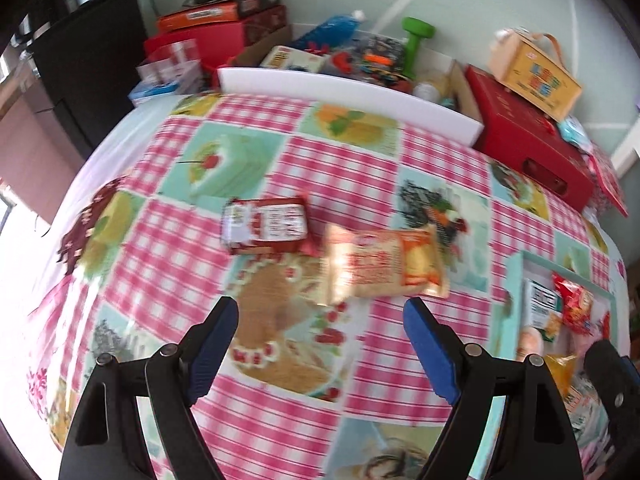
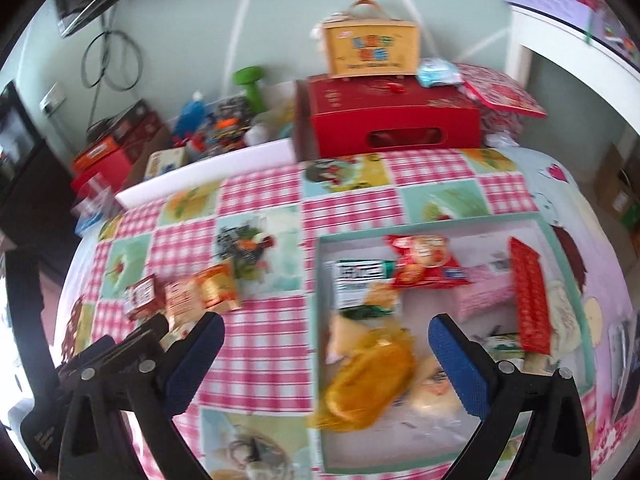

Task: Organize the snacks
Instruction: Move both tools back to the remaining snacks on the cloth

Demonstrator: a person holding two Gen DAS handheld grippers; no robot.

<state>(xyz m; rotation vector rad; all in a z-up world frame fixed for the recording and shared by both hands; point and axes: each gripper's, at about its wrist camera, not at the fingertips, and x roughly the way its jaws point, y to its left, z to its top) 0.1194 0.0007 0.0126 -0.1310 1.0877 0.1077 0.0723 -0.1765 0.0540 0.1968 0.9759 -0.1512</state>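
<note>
- Your left gripper (image 1: 320, 312) is wide apart and holds nothing, above the orange snack (image 1: 384, 266) and red snack (image 1: 266, 226) on the tablecloth (image 1: 340, 168).
- Your right gripper (image 2: 326, 330) is wide apart and empty over the snack box (image 2: 432, 226).

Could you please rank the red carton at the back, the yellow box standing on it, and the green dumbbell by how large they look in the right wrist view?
Largest to smallest, as they look:
1. red carton
2. yellow box
3. green dumbbell
All three sit at the far end of the table, so nearness hardly skews this order.
</note>
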